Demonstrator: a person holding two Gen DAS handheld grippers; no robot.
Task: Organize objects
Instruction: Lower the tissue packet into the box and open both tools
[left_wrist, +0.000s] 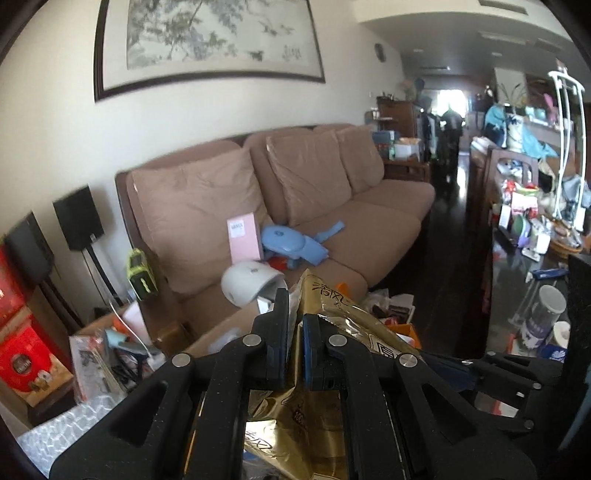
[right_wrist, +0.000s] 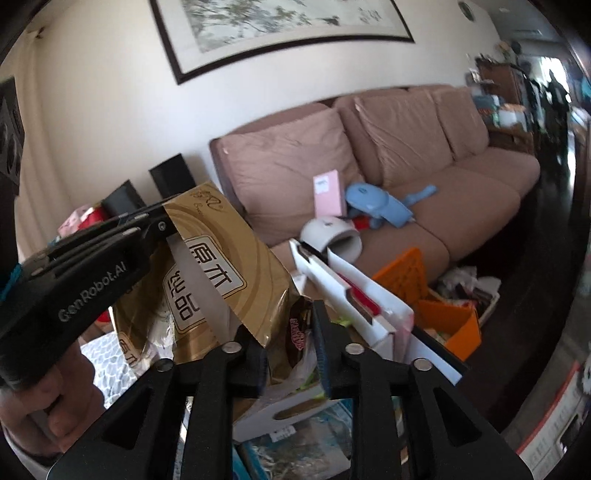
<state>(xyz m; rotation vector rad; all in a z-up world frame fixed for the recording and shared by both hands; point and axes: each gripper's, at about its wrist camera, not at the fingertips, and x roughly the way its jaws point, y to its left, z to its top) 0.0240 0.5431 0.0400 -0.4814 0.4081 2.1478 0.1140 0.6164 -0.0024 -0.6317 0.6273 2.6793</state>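
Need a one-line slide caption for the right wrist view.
Left tongs grip a gold bag above clutter; right tongs open, sofa behind.

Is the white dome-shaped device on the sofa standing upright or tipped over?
Tipped over. The white dome device lies on its side on the sofa, its dark opening facing sideways.

Daylit, moderately bright; strongest light from a blown-out window (left_wrist: 448, 99) at far end of room. Glare on gold bag (left_wrist: 343, 317) and dark floor (left_wrist: 452, 236). Motion blur throughout, heavier toward right. Strong fisheye bending, black vignette at corners.
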